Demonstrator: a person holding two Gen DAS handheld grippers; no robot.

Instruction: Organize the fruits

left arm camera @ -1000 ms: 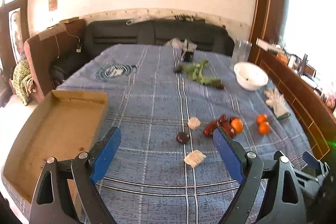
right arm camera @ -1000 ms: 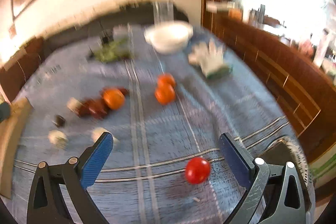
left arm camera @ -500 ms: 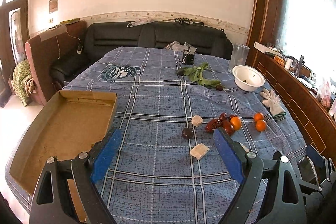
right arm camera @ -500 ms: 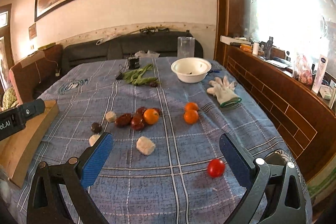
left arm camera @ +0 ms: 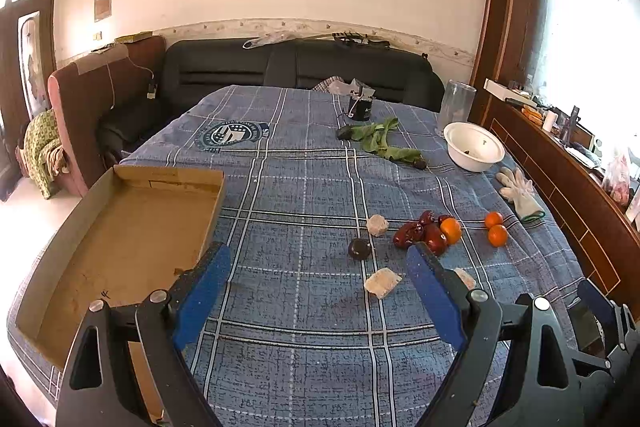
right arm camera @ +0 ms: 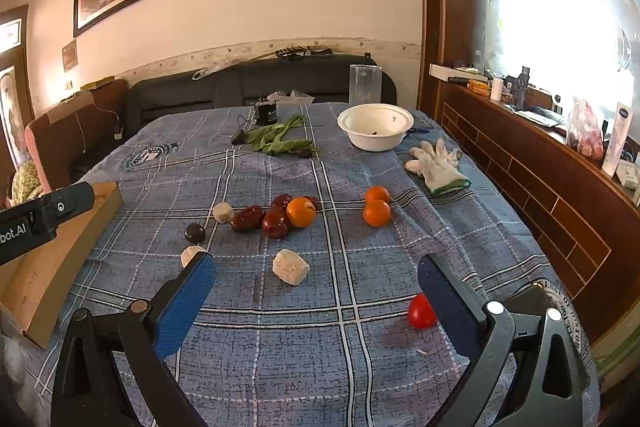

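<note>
Fruit lies scattered on a blue plaid cloth. In the right wrist view I see a heap of dark red dates (right arm camera: 262,217), an orange (right arm camera: 301,212) against it, two more oranges (right arm camera: 376,213), a dark round fruit (right arm camera: 195,233) and a red tomato (right arm camera: 420,311) close to my right finger. My right gripper (right arm camera: 316,281) hovers open above the cloth, holding nothing. In the left wrist view my left gripper (left arm camera: 318,269) is open and empty, short of the dates (left arm camera: 420,233) and the dark fruit (left arm camera: 359,249). A shallow cardboard box (left arm camera: 120,227) lies at the left.
Pale lumps (right arm camera: 291,267) lie among the fruit. A white bowl (right arm camera: 375,131), a white glove (right arm camera: 438,169), green leaves (right arm camera: 280,141), a clear jar (right arm camera: 365,83) and a black cup (right arm camera: 267,113) sit farther back. A wooden cabinet (right arm camera: 540,179) borders the right; a dark sofa (left arm camera: 300,71) stands behind.
The right view has swung and steadied from a blur; the tomato now sits closer to the right finger. The left view tilted up slightly, then held. Both grippers stayed open.
</note>
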